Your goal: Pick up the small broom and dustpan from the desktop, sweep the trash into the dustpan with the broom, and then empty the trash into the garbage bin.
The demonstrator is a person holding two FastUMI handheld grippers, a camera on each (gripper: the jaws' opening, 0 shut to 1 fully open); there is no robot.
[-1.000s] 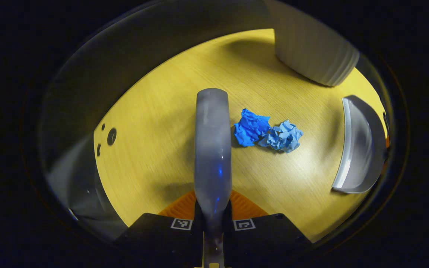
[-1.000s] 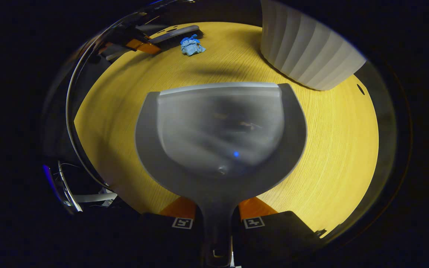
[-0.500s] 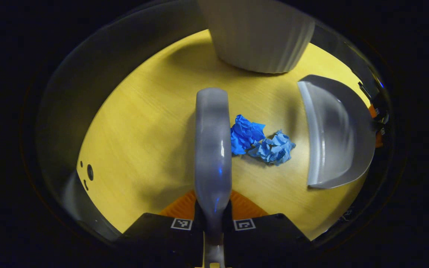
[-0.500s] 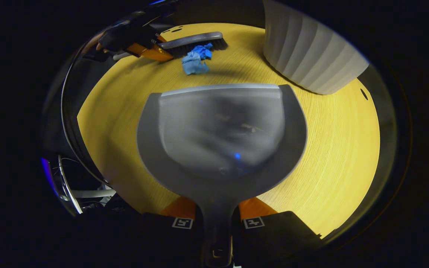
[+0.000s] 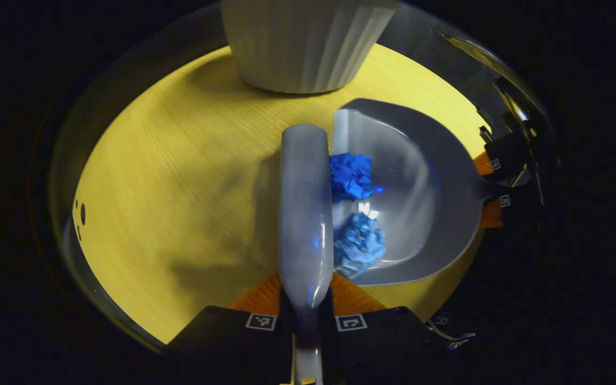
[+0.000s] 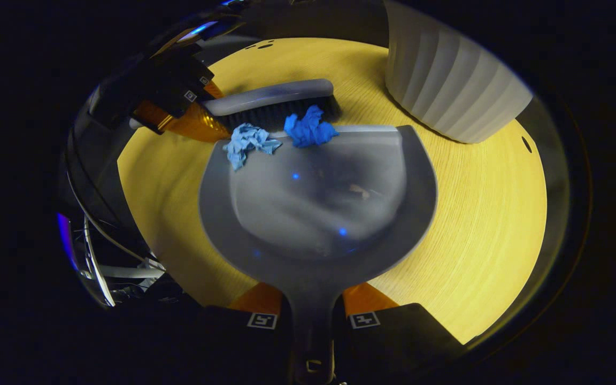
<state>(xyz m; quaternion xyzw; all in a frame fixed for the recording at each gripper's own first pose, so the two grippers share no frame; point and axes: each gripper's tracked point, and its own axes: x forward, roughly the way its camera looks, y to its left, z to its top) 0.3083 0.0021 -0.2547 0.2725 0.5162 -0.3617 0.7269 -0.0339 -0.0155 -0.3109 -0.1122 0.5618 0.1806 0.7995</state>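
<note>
At frame centre, the left tongs (image 5: 306,313) grip the broom (image 5: 306,203), the right tongs (image 6: 312,315) grip the dustpan (image 6: 318,214), and 2 paper wads (image 6: 308,128) sit at its lip.

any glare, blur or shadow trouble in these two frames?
Left gripper view: glare patch on the dustpan between the paper balls, broom throws a shadow onto the desk. Right gripper view: dustpan interior smeared, small blue glints, bin bent by fisheye.
</note>
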